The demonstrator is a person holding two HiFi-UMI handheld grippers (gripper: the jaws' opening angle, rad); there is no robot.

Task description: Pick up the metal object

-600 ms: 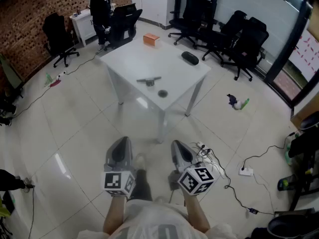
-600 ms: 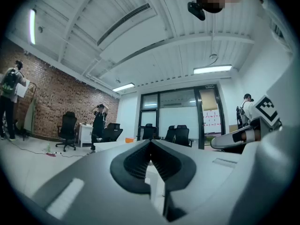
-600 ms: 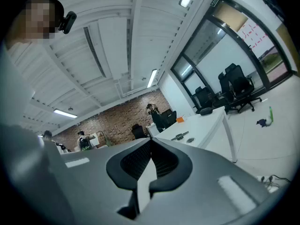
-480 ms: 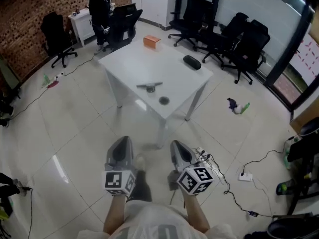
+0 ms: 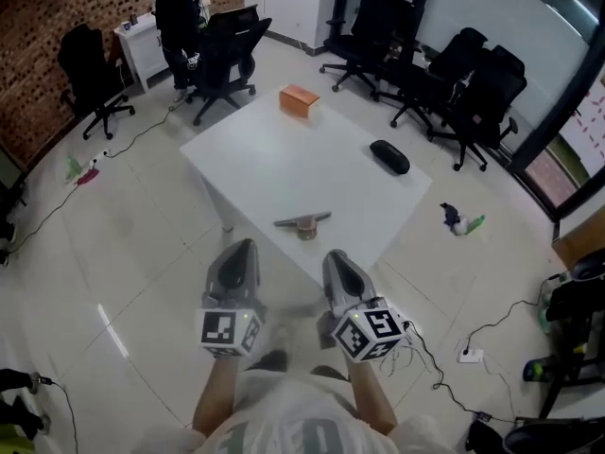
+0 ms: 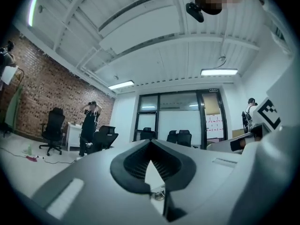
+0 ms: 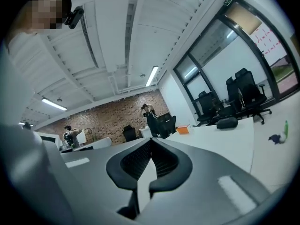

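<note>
Metal object (image 5: 302, 222) clear from head view only

Metal object (image 5: 304, 222) on the worktop (image 5: 255, 159) too small in the head view to tell its form, worktop's near corner hidden behind the right gripper (image 5: 340, 263), standing person (image 5: 175, 3) at upper left cut off by the top edge
</note>
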